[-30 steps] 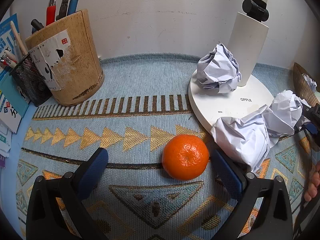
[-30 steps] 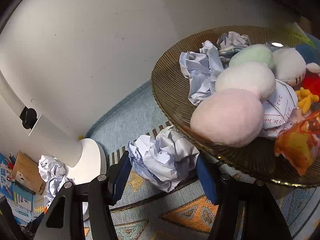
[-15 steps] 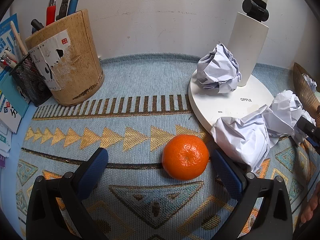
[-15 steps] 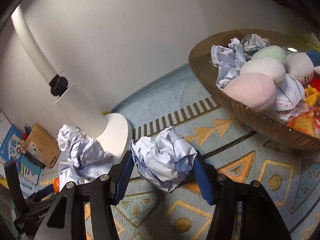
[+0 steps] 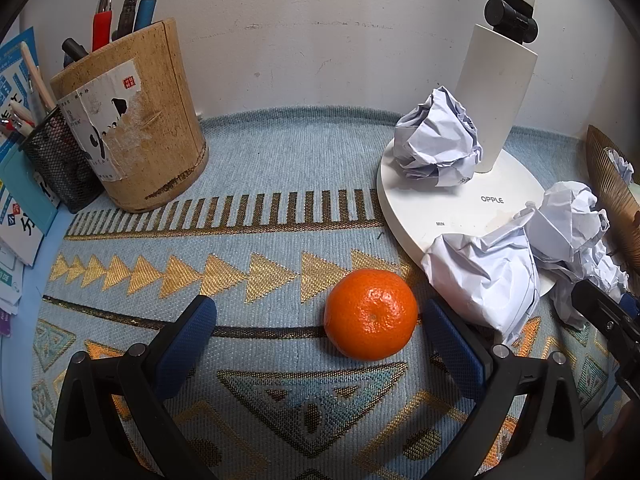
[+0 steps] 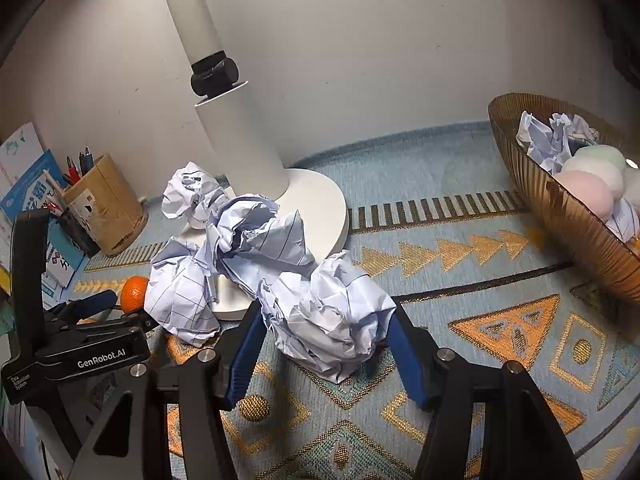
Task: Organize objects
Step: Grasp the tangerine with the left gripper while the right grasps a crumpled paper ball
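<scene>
Here, left to right:
Bamboo pot (image 5: pixel 132 120): round, holds pens.
Left gripper (image 5: pixel 320 344): fingers spread around dimpled orange (image 5: pixel 370 314) on woven mat.
Right gripper (image 6: pixel 324 344): fingers pinching crumpled paper ball (image 6: pixel 328 316).
Ribbed bowl (image 6: pixel 560 208): plush balls, paper.

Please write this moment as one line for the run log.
left gripper: open, around orange | right gripper: shut on paper ball | bowl: paper, soft toys
</scene>
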Demonstrator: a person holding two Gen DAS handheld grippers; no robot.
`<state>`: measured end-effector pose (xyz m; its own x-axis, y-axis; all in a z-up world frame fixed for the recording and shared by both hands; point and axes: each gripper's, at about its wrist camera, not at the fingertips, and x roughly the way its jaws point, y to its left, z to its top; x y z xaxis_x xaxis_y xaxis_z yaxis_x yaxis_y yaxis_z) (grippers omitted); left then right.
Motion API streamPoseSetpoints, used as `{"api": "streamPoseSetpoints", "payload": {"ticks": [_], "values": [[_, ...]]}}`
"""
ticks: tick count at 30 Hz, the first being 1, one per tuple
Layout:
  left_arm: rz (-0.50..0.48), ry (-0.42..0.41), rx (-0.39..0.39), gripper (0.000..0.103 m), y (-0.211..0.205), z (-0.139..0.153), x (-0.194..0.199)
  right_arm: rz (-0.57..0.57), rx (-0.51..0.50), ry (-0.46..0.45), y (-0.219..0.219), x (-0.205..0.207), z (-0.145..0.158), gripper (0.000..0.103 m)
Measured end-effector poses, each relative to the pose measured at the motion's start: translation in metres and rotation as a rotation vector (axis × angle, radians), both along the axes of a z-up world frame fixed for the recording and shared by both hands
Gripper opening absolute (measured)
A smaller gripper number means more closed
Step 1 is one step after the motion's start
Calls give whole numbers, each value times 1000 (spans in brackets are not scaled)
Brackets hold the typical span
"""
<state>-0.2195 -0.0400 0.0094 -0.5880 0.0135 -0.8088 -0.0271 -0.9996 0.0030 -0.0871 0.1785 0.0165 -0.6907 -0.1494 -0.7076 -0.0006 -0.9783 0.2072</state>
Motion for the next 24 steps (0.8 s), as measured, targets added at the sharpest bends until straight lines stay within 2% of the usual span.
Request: {"api": "streamPoseSetpoints", "payload": {"ticks": [14,15,16,17,18,21,24], "values": [[1,1,-1,103,-2,4,1,10,-39,-34,1,-10,-4,63],[-2,6,2,96,-2,6,3,13,-32,-33,0,-10,-4,62],[0,29,10,83,-3,10,7,16,-24,-28,-1,-9,-3,62],[-4,56,23,49,-4,16,12,20,-19,-19,-2,-8,-1,60],[-11,69,43,33,-6,19,15,29,-16,-9,-3,-7,0,59],[-4,79,105,33,-16,24,19,57,4,30,-8,-2,6,59],[39,117,120,33,-23,32,27,90,48,68,-19,4,11,59]]}}
